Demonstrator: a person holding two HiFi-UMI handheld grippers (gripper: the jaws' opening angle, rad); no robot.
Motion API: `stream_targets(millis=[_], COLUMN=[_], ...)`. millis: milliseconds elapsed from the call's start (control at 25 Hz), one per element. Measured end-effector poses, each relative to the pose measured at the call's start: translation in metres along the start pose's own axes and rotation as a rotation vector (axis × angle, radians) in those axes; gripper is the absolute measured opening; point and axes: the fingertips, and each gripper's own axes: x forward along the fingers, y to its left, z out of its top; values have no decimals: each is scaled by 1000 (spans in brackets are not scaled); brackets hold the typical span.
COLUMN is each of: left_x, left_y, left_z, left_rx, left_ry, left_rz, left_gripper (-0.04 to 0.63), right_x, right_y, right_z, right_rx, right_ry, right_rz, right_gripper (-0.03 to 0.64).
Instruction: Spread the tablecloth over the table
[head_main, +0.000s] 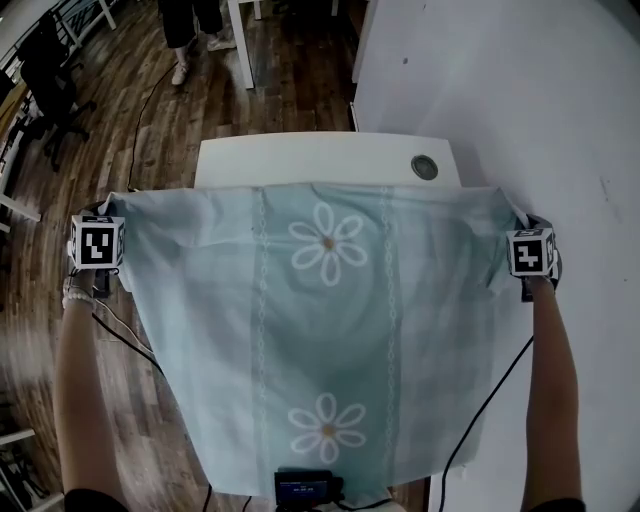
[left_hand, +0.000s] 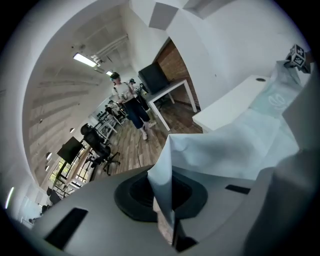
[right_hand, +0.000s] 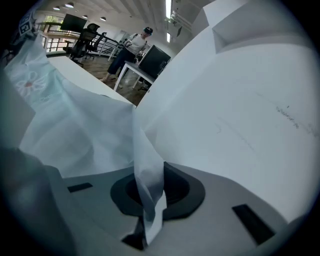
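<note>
Left gripper (left_hand: 166, 220) and right gripper (right_hand: 146, 225): my jaws are pinched tight, each on one top corner of the tablecloth (head_main: 330, 320). The cloth is stretched between them. In the head view its top edge crosses the white table (head_main: 320, 158), and the rest drapes toward me.

Risks: the thin fabric could slip from either pinch if I pull the corners too far apart. Lowering unevenly would likely lay it skewed or wrinkled, leaving the far strip bare.

Surroundings: the table has a round port (head_main: 424, 166) and stands beside a white wall (head_main: 520, 90). Beyond are a wooden floor (head_main: 150, 110), a chair (head_main: 50, 80) and a standing person (head_main: 190, 30).
</note>
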Motion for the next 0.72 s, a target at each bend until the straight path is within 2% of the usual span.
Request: stream_targets(millis=[80,200,280,320,360,480,600,720], left_x=[4,5,4,3,0,-13,-30,-49], left_y=[-7,-20,-28,-33,-39,-60,-68,-75], left_z=[-11,-27,-35,-38,-41,-54,-71,-79], left_rx=[51,96,83,70,58,62,69,1], left_ry=[39,101,119,124,130,154,170,149], left_rz=[-16,-46,-88,-119,-157,-253,-281,-300], left_gripper=[12,12,16,37,87,171,192,199], right_x=[6,9,6,4,2,-4,-13,-28], right_y=[12,21,27,29,31,31,28,40], right_z=[-7,-21,-23,-23,-25,-40,-51,-53], right_rx=[0,8,27,44,60,69,85,146], right_ry=[17,26,27,29,36,68,53,-14], right_rz=[45,99,149,174,196,235,250,328], right_gripper=[42,131,196,228,249,281,282,282])
